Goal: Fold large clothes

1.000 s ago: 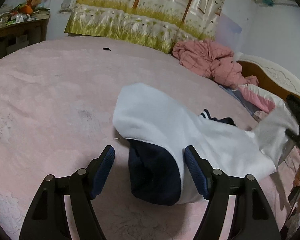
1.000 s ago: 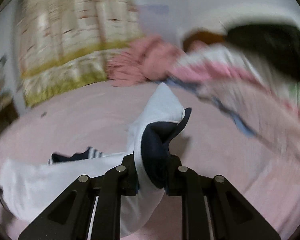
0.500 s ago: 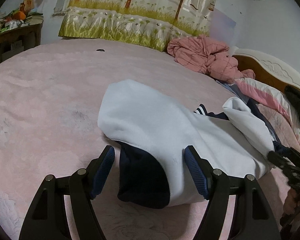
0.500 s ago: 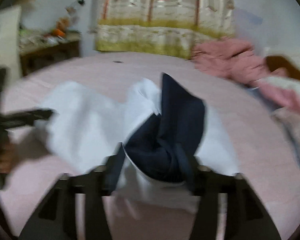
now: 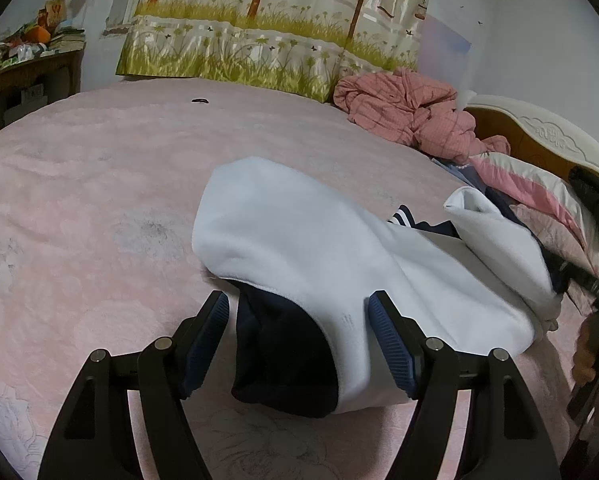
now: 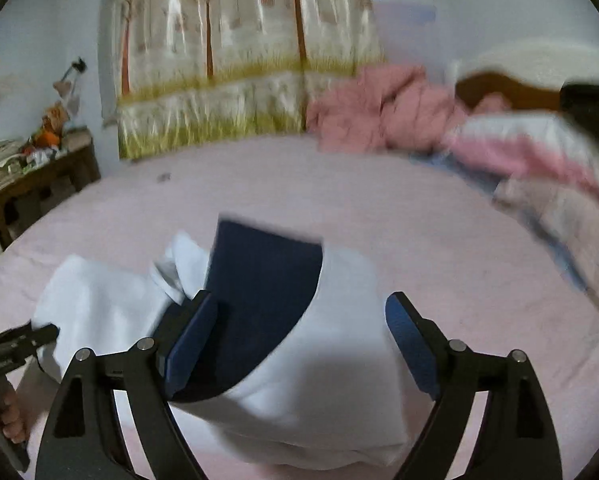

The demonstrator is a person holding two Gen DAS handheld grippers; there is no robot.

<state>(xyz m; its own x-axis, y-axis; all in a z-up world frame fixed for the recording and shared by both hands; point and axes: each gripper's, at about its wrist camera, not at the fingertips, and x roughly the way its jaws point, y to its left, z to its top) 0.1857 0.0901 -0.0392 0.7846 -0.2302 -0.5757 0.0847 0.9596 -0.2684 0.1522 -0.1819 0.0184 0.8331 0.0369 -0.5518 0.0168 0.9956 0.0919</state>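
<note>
While both tools hang open, garment [image 5: 339,248] lies bunched on pink bed [image 5: 99,184], gripped by neither. Left tool [image 5: 297,342] straddles navy end, pads apart, cloth between them. Right tool [image 6: 301,344] likewise spread over other end, navy panel [image 6: 259,280] uppermost. Long axis runs from left tool toward headboard [image 5: 539,136]; white sleeve folded back there. Broad bare bedspread left of garment; pink heap [image 5: 411,112] and pillows [image 5: 539,196] crowd headboard side.
</note>
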